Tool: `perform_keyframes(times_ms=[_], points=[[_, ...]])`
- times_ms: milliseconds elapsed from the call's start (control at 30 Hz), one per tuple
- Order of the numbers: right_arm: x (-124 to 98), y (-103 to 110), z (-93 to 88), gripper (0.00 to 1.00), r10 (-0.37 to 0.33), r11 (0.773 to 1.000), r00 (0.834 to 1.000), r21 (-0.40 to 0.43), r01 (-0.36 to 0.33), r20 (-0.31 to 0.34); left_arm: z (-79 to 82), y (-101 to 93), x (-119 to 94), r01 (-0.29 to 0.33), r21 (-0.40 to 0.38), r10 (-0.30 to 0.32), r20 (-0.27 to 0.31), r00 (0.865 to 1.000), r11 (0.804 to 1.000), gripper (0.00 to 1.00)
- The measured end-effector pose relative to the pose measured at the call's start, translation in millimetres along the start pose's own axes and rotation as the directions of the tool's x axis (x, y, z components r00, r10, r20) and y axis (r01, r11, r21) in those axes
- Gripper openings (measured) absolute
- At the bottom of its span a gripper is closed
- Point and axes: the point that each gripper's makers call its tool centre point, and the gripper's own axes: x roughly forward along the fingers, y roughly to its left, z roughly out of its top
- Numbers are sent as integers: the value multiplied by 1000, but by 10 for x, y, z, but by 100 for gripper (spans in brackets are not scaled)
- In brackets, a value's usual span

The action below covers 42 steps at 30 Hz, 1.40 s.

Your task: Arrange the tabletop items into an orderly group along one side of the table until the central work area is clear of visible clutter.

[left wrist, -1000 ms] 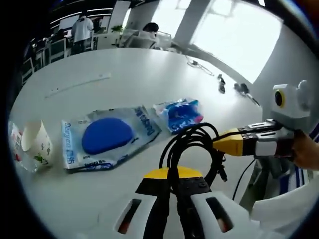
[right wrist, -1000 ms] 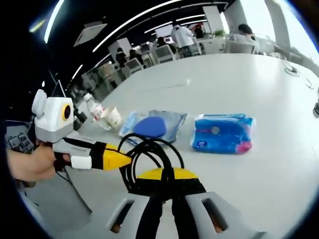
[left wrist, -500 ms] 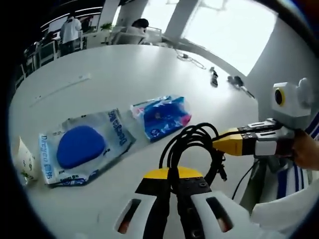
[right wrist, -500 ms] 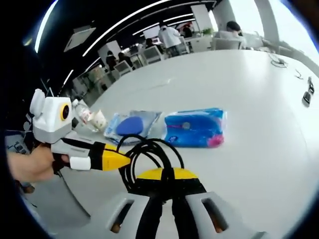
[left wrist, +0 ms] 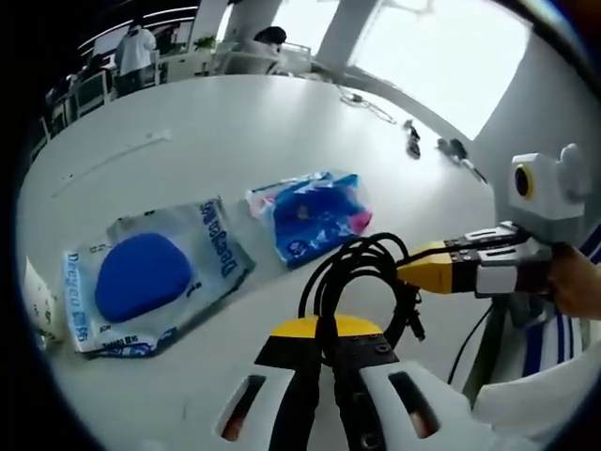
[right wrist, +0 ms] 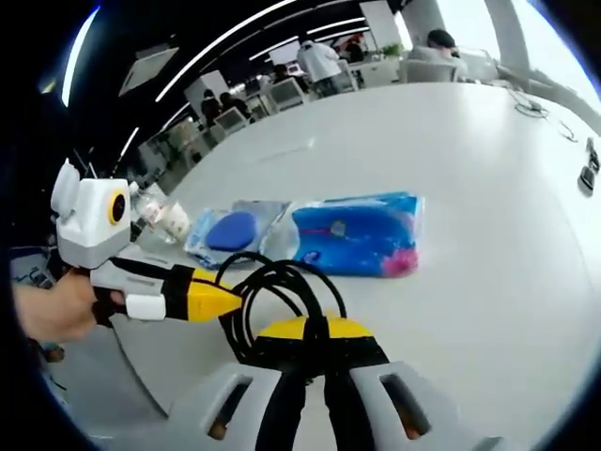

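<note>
A coiled black cable point(left wrist: 362, 249) hangs in the air between both grippers. My left gripper point(left wrist: 324, 329) is shut on the near side of the coil. My right gripper point(left wrist: 406, 273) comes in from the right with its yellow tips shut on the coil's far side. In the right gripper view, the right gripper point(right wrist: 316, 331) grips the cable point(right wrist: 282, 272) and the left gripper point(right wrist: 230, 299) holds it from the left. On the white table point(left wrist: 235, 132) lie a clear bag with a blue pad point(left wrist: 141, 277) and a blue packet point(left wrist: 315, 211), side by side.
A paper cup point(right wrist: 174, 221) and a plastic bottle point(right wrist: 146, 202) stand near the table edge beyond the bag. A thin white strip point(left wrist: 113, 160) lies farther out, and small dark items point(left wrist: 413, 146) lie at the far side. People and chairs are behind the table.
Both hands carried the cable along; the right view has come closer to the blue packet, and the cup has slid to the left view's edge. Both grips are unchanged.
</note>
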Motion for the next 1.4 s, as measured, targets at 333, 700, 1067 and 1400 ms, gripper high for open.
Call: perform_keyframes(times_ms=[333, 700, 1067, 1400], points=[[129, -110, -84, 2, 11, 1000, 999, 5, -11, -34, -31, 42, 141, -15, -9, 15, -21, 1000, 1000, 0], [250, -145, -95, 0, 33, 999, 999, 15, -32, -43, -112, 135, 241, -42, 0, 42, -54, 998, 999, 0], [252, -159, -92, 0, 45, 999, 998, 3, -45, -34, -128, 142, 263, -58, 25, 59, -50, 997, 998, 0], [252, -158, -94, 0, 42, 999, 999, -4, -42, -34, -128, 138, 264, -55, 51, 57, -42, 997, 997, 1]])
